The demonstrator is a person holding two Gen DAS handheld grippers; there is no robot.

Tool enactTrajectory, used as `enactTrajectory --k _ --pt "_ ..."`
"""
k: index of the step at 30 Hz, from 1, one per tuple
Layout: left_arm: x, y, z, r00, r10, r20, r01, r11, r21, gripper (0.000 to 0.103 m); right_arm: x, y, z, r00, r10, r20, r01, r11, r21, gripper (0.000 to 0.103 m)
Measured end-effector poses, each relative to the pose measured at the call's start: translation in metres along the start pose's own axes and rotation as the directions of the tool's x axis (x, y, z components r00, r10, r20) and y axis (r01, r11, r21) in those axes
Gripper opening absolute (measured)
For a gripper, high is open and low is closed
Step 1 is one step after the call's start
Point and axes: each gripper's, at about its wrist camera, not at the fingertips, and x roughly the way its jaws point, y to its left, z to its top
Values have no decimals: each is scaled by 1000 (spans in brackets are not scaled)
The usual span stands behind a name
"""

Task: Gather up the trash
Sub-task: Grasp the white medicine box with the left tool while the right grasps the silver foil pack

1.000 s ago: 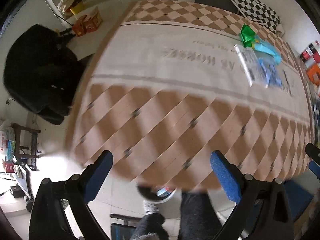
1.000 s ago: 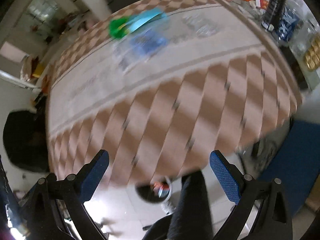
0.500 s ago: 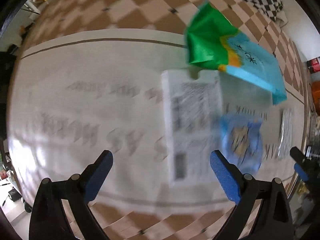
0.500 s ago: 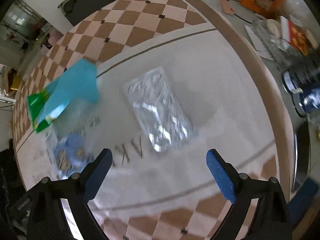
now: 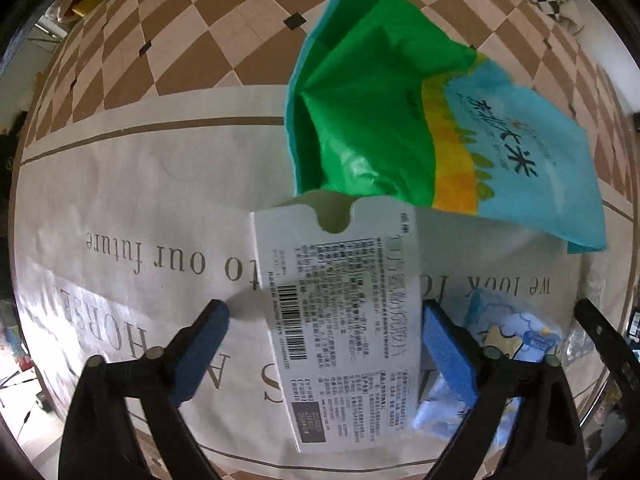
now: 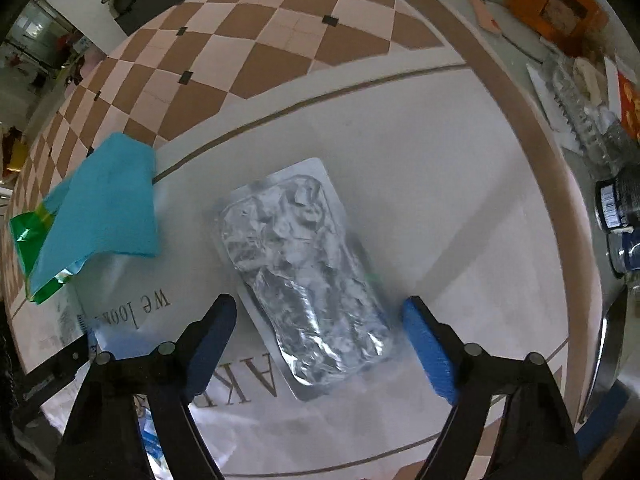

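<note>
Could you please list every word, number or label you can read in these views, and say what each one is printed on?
"to our future", "we look", upside down: tablecloth.
"AK": tablecloth, right wrist view.
Barcode and fine print: white box, too small to read.
Large Chinese characters: green and blue bag, not clearly legible.
Silver foil pack: no text.

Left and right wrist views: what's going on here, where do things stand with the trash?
A person is collecting trash off a table with a gripper in each hand. The left gripper is open and straddles a flat white carton, not yet squeezed. The right gripper is open around a crumpled foil blister pack. A green and blue bag and a light blue wrapper lie nearby. Nothing is lifted yet.
</note>
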Motion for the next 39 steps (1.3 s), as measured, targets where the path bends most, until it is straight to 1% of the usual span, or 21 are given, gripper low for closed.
enactTrajectory --k 1,3,4,7,10,12,15,17,20,23,25,26,27,28,30,31,32,33,37,38,39 --pt "-3 4 -5 1000 -2 14 1 1000 11 86 -1 3 0 1000 -8 7 8 1000 -17 67" --pt "-9 13 -15 1000 -4 27 3 1000 28 72 -1 3 -4 1000 -3 3 3 1000 -20 64" --pt "-10 14 -18 1000 -2 27 2 999 34 72 -1 2 -6 1000 3 -3 -3 1000 -20 61" --pt "-12 29 -36 1000 6 15 -7 999 48 72 -2 2 -20 999 12 -31 -13 999 -36 59" --pt "-12 41 -63 1000 22 2 -22 996 85 72 -2 1 -42 998 13 -67 -18 998 -66 59" --pt "-12 51 -89 1000 24 -16 -22 995 99 72 -3 -1 -64 994 23 -105 -32 996 -79 59" --pt "-11 62 -117 999 9 -38 -6 996 85 72 -2 -3 -91 988 27 -151 -42 995 -96 59" --pt "-11 68 -129 999 -1 -33 3 998 63 73 -2 -3 -101 987 22 -162 -38 995 -97 59" --pt "-12 69 -132 1000 0 -24 1 999 48 73 0 -1 -101 987 16 -162 -30 996 -84 60" --pt "-10 72 -140 1000 1 -27 1 999 47 73 5 5 -94 985 0 -172 -13 997 -75 65" --pt "-7 65 -137 1000 1 -26 1 999 45 73 7 8 -91 985 -3 -172 -9 998 -69 66" --pt "-7 67 -138 1000 0 -24 1 999 42 73 6 10 -90 986 -2 -169 -10 998 -65 66" --pt "-7 68 -125 1000 -1 -23 2 999 41 72 6 10 -89 987 3 -163 -13 998 -59 66" --pt "-8 74 -122 1000 -2 -20 3 999 39 72 6 8 -89 988 1 -157 -11 998 -62 66" --pt "-10 74 -123 1000 -2 -8 3 999 42 71 4 16 -90 989 -7 -145 -4 997 -78 65" --pt "-8 70 -118 1000 -2 -4 2 999 42 71 3 16 -105 990 -7 -142 -5 997 -80 64" --pt "-8 71 -119 1000 -1 0 1 999 44 71 1 17 -111 990 -8 -139 -4 996 -86 62" --pt "-6 67 -119 1000 -2 0 2 999 47 71 0 19 -112 991 -9 -132 -4 995 -96 58" --pt "-18 61 -129 1000 -2 19 1 997 77 71 -8 18 -126 992 2 -126 -16 994 -108 57" --pt "-24 60 -131 1000 -1 30 -1 996 84 71 -24 4 -134 993 9 -119 -22 994 -109 57" --pt "-29 59 -134 999 1 40 -4 996 89 71 -31 3 -138 994 16 -111 -29 993 -114 56"
